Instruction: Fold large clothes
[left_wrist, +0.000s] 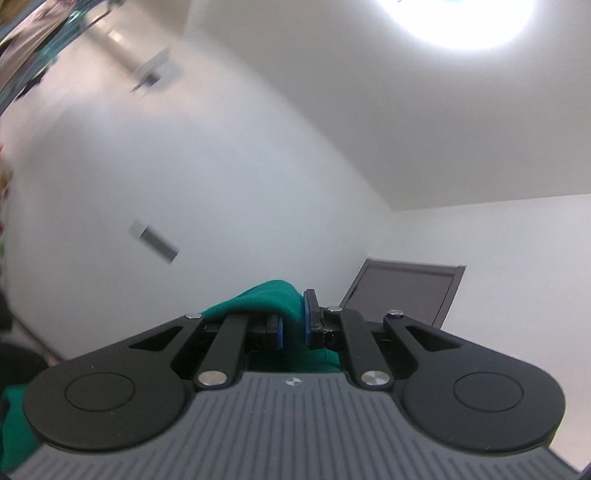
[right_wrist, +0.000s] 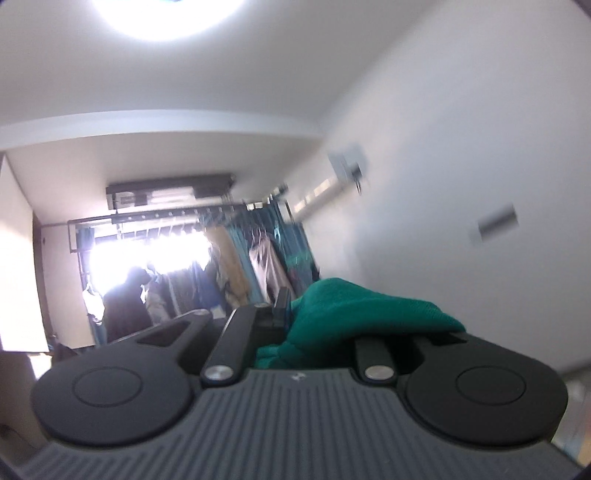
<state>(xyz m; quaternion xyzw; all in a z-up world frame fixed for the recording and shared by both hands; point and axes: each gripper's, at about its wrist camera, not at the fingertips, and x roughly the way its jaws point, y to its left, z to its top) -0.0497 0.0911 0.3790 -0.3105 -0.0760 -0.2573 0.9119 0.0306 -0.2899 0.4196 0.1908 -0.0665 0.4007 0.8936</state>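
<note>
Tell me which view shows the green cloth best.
Right wrist view: the green cloth bulges large from the right hand-held gripper and drapes over its right finger. The left wrist view shows a smaller fold pinched between the left hand-held gripper's blue pads, plus a scrap at the lower left.

left wrist: tilted up, wall (left_wrist: 221, 166) | right wrist: same wall (right_wrist: 461, 147)

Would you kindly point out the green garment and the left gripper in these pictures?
green garment (right_wrist: 354, 306): right wrist view, on the bunched fold draped over the gripper.
left gripper (left_wrist: 293, 326): left wrist view, midway between its fingertips.
</note>
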